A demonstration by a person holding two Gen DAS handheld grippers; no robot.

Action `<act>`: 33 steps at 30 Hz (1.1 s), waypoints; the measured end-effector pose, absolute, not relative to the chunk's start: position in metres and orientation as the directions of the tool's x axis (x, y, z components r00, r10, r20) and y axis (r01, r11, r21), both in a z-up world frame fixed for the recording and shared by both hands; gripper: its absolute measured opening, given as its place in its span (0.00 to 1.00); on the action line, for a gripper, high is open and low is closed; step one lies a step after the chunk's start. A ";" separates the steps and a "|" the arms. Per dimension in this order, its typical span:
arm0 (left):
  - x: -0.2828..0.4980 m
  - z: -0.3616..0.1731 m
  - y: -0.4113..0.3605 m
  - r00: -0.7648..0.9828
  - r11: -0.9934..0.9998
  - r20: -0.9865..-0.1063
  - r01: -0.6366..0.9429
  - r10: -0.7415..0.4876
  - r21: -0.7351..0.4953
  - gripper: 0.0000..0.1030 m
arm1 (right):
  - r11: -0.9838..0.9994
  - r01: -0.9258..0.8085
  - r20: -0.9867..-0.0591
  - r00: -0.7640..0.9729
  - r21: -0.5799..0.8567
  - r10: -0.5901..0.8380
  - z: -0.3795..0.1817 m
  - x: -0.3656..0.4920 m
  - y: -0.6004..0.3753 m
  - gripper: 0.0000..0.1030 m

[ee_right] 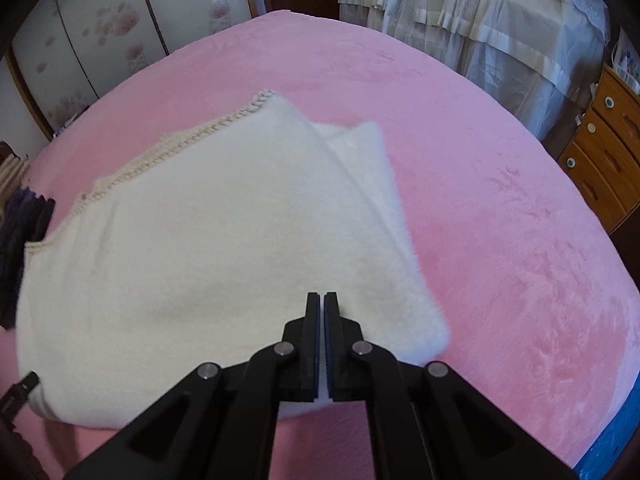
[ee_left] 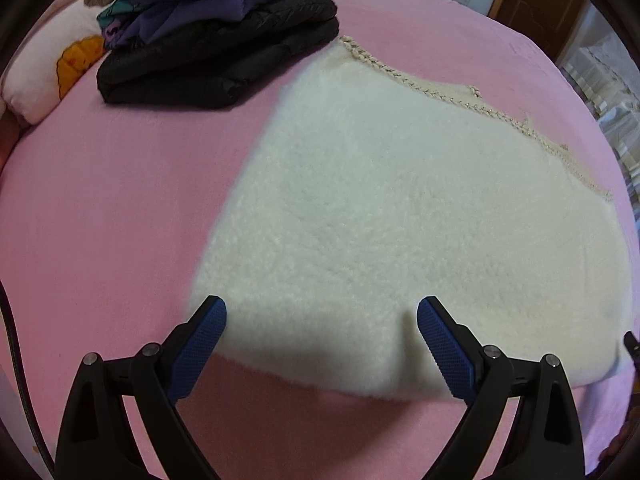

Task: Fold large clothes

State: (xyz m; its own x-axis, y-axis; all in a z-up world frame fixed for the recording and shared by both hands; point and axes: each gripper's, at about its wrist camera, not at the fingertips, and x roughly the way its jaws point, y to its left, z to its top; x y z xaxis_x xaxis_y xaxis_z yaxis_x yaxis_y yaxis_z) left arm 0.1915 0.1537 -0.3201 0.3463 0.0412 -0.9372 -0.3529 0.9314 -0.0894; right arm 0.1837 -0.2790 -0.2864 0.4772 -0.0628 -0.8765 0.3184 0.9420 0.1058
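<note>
A fluffy white garment [ee_left: 400,216] with a braided cream trim lies folded on the pink bed [ee_left: 112,208]. It also shows in the right wrist view [ee_right: 208,232]. My left gripper [ee_left: 322,316] is open, its blue pads [ee_left: 200,344] on either side of the garment's near folded edge, just above it. My right gripper [ee_right: 323,300] is shut, its fingers pressed together over the garment's near right corner. I cannot tell whether any fabric is pinched between them.
A stack of folded clothes [ee_left: 216,40], black at the bottom and purple and beige above, stands at the back left beside a white pillow [ee_left: 44,76]. A draped table [ee_right: 480,12] and a wooden drawer chest [ee_right: 604,152] stand past the bed's right side.
</note>
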 end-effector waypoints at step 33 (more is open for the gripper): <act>0.131 -0.340 0.199 0.444 0.680 -0.856 -0.544 -0.263 -0.491 0.93 | 0.970 -0.094 -0.807 0.540 0.223 0.238 -0.250 0.202 -0.109 0.02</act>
State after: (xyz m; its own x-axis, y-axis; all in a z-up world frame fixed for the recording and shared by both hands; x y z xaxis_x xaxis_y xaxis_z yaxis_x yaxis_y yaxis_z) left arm 0.1313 0.1995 -0.3398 0.4442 -0.2634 -0.8563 -0.5438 0.6803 -0.4914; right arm 0.2020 -0.1093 -0.2498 0.5400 0.2377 -0.8074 -0.0938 0.9703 0.2230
